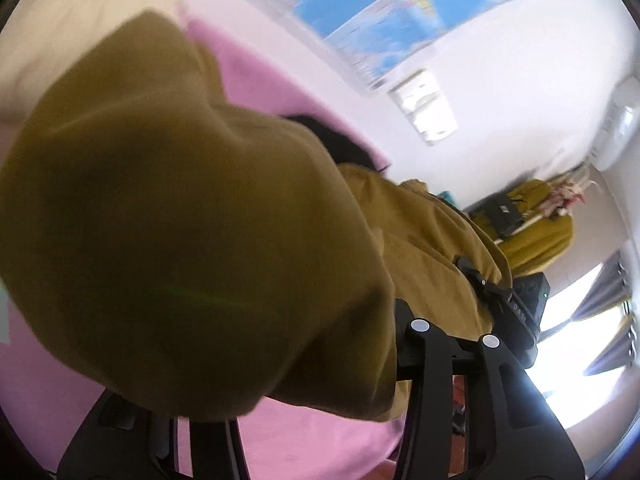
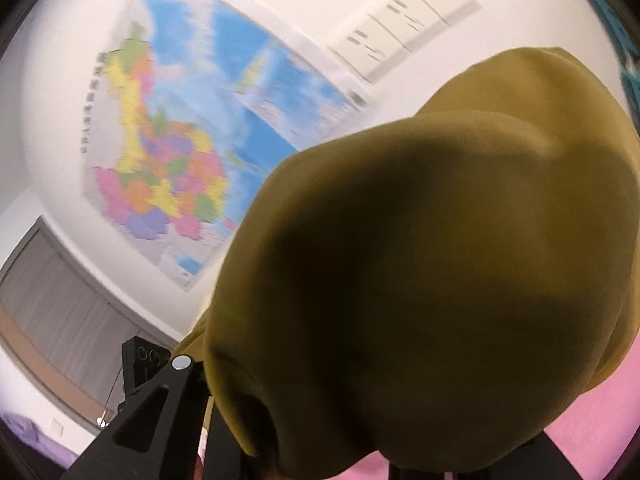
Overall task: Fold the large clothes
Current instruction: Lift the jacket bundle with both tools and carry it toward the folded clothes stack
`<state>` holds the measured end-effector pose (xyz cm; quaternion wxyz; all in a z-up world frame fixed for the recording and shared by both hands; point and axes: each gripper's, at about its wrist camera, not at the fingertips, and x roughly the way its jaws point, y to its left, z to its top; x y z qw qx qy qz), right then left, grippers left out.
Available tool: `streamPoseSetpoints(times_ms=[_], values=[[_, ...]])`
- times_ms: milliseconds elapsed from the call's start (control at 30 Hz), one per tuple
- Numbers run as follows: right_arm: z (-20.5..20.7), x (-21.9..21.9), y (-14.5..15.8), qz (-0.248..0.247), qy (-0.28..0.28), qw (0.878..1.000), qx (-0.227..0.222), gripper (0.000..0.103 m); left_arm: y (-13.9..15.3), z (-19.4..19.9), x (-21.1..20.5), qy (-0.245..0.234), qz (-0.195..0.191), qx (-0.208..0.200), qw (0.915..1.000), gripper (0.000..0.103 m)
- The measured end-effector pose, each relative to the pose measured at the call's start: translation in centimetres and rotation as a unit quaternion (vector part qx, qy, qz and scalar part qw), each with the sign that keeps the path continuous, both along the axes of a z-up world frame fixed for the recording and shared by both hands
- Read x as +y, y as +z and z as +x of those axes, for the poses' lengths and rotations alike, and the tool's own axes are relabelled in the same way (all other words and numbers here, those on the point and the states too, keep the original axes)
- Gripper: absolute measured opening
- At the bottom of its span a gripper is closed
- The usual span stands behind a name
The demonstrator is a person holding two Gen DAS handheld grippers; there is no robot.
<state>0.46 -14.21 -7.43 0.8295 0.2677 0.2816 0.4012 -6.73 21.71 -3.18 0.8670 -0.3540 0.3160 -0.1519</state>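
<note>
I'm mid-fold, lifting the mustard garment point(image 1: 168, 216) off the pink bedspread point(image 1: 312, 436); cloth hides both my grippers' tips, so they're probably pinching it, and next I lay it flat.

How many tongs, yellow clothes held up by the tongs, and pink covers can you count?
tongs: 2 (left tongs, right tongs)
yellow garment: 1
pink cover: 1
Total: 4
</note>
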Motion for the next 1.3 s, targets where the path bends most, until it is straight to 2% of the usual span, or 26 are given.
streamPoseSetpoints(times_ms=[200, 300, 400, 467, 500, 600, 667, 767, 833, 933, 967, 1033, 1100, 1167, 1200, 1233, 1300], values=[[-0.9, 2.9, 8.8, 0.021, 0.047, 0.994, -0.099, 0.021, 8.6, -1.6, 1.7, 0.014, 0.040, -0.084, 0.9956, 0.043], [-0.7, 5.5, 12.0, 0.037, 0.065, 0.988, -0.136, 0.021, 12.8, -2.7, 3.9, 0.046, 0.069, -0.123, 0.9889, 0.043], [0.7, 10.4, 15.1, 0.057, 0.103, 0.980, -0.160, 0.021, 16.6, -4.2, 7.2, 0.091, 0.102, -0.156, 0.9782, 0.043], [1.8, 13.6, 16.3, 0.069, 0.122, 0.977, -0.161, 0.021, 18.0, -4.7, 9.3, 0.112, 0.116, -0.164, 0.9731, 0.043], [2.2, 15.1, 16.7, 0.072, 0.131, 0.975, -0.161, 0.021, 18.8, -5.2, 11.0, 0.141, 0.128, -0.165, 0.9677, 0.043], [3.7, 21.8, 17.7, 0.079, 0.166, 0.969, -0.163, 0.021, 19.8, -6.2, 15.0, 0.187, 0.143, -0.165, 0.9577, 0.043], [4.5, 25.7, 18.0, 0.079, 0.181, 0.967, -0.163, 0.021, 20.0, -6.7, 18.4, 0.220, 0.140, -0.161, 0.9520, 0.043], [5.0, 31.5, 17.6, 0.073, 0.205, 0.962, -0.164, 0.021, 19.9, -7.0, 22.1, 0.258, 0.142, -0.154, 0.9431, 0.043], [5.3, 35.4, 17.2, 0.073, 0.222, 0.959, -0.159, 0.021, 19.7, -7.3, 25.2, 0.295, 0.176, -0.150, 0.9272, 0.043], [4.9, 40.1, 16.4, 0.060, 0.239, 0.953, -0.176, 0.021, 18.8, -7.6, 29.2, 0.326, 0.206, -0.147, 0.9110, 0.043], [4.7, 41.4, 16.0, 0.053, 0.242, 0.951, -0.186, 0.021, 18.2, -8.1, 31.7, 0.331, 0.206, -0.149, 0.9088, 0.043], [4.6, 44.2, 13.9, 0.037, 0.256, 0.948, -0.187, 0.021, 16.3, -8.7, 34.2, 0.344, 0.203, -0.143, 0.9056, 0.043], [4.4, 46.9, 10.3, -0.004, 0.266, 0.949, -0.170, 0.021, 12.7, -8.6, 37.0, 0.358, 0.191, -0.119, 0.9061, 0.043], [5.1, 49.3, 6.2, -0.047, 0.284, 0.949, -0.131, 0.022, 7.9, -7.9, 39.5, 0.371, 0.176, -0.061, 0.9097, 0.043], [5.7, 50.4, 3.7, -0.077, 0.286, 0.950, -0.097, 0.023, 5.5, -7.8, 40.4, 0.372, 0.164, -0.034, 0.9129, 0.043], [6.2, 50.9, 2.0, -0.087, 0.291, 0.950, -0.069, 0.023, 3.2, -7.7, 41.3, 0.377, 0.149, -0.006, 0.9141, 0.044], [7.2, 50.5, -0.9, -0.077, 0.298, 0.951, -0.019, 0.031, 0.4, -8.8, 42.3, 0.378, 0.113, -0.008, 0.9188, 0.049]])
